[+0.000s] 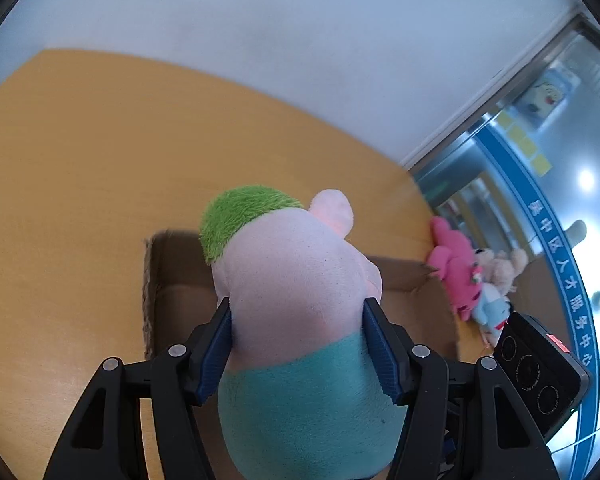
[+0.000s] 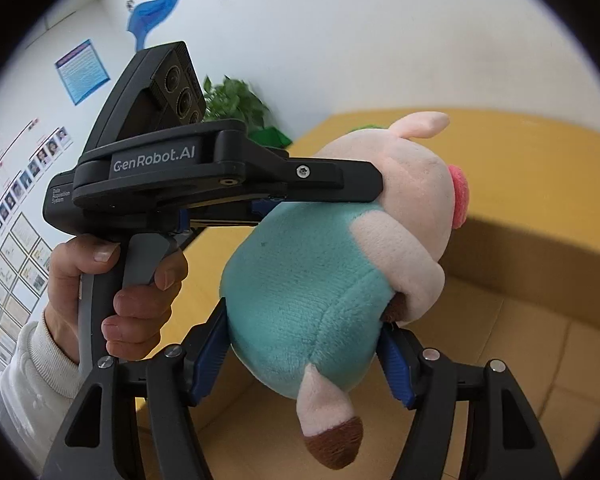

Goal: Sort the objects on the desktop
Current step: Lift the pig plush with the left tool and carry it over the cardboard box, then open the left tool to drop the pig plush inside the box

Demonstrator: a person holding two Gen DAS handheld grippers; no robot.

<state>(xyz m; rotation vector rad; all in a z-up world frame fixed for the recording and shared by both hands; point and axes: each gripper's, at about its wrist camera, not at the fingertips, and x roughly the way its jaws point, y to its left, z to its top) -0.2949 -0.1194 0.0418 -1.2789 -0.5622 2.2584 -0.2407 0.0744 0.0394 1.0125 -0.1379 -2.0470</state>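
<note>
Both the left tool and the right tool clenched the plush pig, carried above the open cardboard box. Its head pointed away over the box, long axis along the left tool's fingers. Unsorted plush toys lay beside the box on the table, so sorting seemed unfinished.

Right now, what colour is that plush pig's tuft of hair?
Bright green tuft, clearest in the left wrist view.

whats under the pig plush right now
An open cardboard box sits below the pig plush, its bare floor and flaps showing. The plush, clamped by the left gripper and right gripper, covers much of the interior, so anything there is hidden.
</note>
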